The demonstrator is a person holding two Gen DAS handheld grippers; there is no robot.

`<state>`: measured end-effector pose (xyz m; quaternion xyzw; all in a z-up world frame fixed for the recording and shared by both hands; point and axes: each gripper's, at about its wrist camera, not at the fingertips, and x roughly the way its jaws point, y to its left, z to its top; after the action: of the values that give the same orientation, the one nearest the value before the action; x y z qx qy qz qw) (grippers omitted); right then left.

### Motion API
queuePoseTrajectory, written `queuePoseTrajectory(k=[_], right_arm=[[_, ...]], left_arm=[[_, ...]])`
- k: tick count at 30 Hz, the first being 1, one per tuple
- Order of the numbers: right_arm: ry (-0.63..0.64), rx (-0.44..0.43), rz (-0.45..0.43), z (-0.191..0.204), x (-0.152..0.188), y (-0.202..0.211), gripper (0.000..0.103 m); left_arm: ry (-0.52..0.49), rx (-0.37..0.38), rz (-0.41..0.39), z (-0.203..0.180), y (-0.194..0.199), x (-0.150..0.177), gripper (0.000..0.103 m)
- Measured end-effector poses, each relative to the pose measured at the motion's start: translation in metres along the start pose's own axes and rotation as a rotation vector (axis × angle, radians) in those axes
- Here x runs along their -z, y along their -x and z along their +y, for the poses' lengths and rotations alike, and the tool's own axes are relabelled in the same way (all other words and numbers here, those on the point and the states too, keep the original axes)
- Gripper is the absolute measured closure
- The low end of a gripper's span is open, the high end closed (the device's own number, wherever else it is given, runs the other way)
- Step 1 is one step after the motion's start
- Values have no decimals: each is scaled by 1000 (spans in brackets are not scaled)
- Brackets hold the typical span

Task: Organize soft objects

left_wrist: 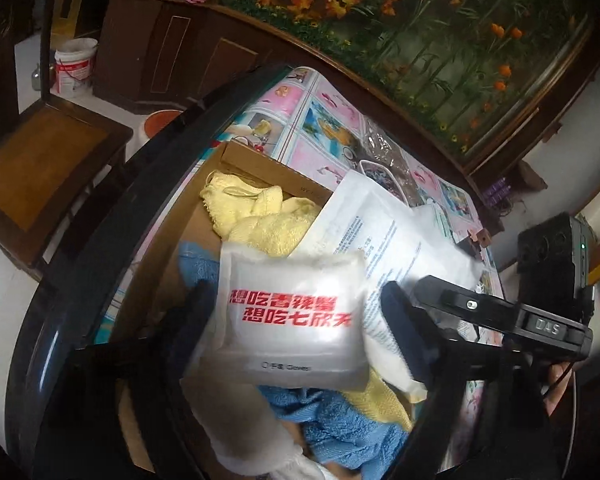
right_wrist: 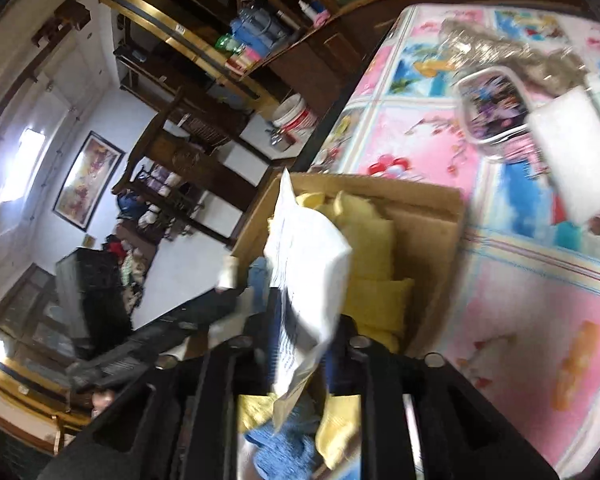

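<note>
Left gripper (left_wrist: 296, 316): jaws clamp the white red-lettered glove packet (left_wrist: 292, 320).
Right gripper (right_wrist: 304, 344): jaws pinch the white printed pouch (right_wrist: 306, 264).
Risk: slick packets could slip, missing the brown cardboard box (right_wrist: 432, 216).

Wooden chair (left_wrist: 40, 168) (bucket (left_wrist: 75, 67) behind)

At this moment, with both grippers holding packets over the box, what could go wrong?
1. The left gripper holds the glove packet by its edges; the slick plastic could slip out.
2. The right gripper pinches the large white packet near one end, so it may flop outside the cardboard box.
3. The yellow towel and blue towel already fill the box, so packets might slide off.
</note>
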<state>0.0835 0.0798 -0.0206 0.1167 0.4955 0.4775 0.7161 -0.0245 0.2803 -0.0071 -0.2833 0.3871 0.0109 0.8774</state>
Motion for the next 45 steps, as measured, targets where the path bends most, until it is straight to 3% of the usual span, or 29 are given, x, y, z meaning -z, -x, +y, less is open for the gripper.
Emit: queuePoseTrajectory(k=[1,2,3,7,11,14,16,19,24,27,30,34,38,45], right_arm=[[1,2,-5,0,2,4,54],[-2,7,-11,-1,2,6,35],[-2,17,-26,-1,3,9,30],[-5,41,-49,-5,4,24,30],[39,98,-121,-11,15,63,30],[68,165,-150,-25,22,92,30],[55,187,-165,-43,26,115,30],[4,214,-200,-74,31,152,30],[-106,280,-244,-138,42,193,30],[-225,286,-266,-179,49,201,30],[-285,310,-258,-195,51,204,30],[-269,384,-300,-188,56,221,30],[-329,470,-324,-203,60,237,30],[-407,555,-253,-220,63,220,30]], left_arm=[[-2,-25,24,-1,-3,0,13],[-12,-36,57,-3,-7,0,13],[-26,-34,82,-5,-8,1,13],[-16,-80,-64,-9,20,10,13],[-121,-136,-154,-41,44,28,13],[-159,-111,-178,-74,50,41,13],[-136,-44,-175,-94,49,48,13],[-125,44,-136,-129,36,55,13],[-229,83,26,-188,-24,65,13],[-297,69,128,-221,-71,74,13],[-344,43,210,-246,-114,78,13],[-349,33,243,-261,-148,80,13],[-346,76,270,-273,-161,87,13],[-357,71,249,-274,-154,85,14]])
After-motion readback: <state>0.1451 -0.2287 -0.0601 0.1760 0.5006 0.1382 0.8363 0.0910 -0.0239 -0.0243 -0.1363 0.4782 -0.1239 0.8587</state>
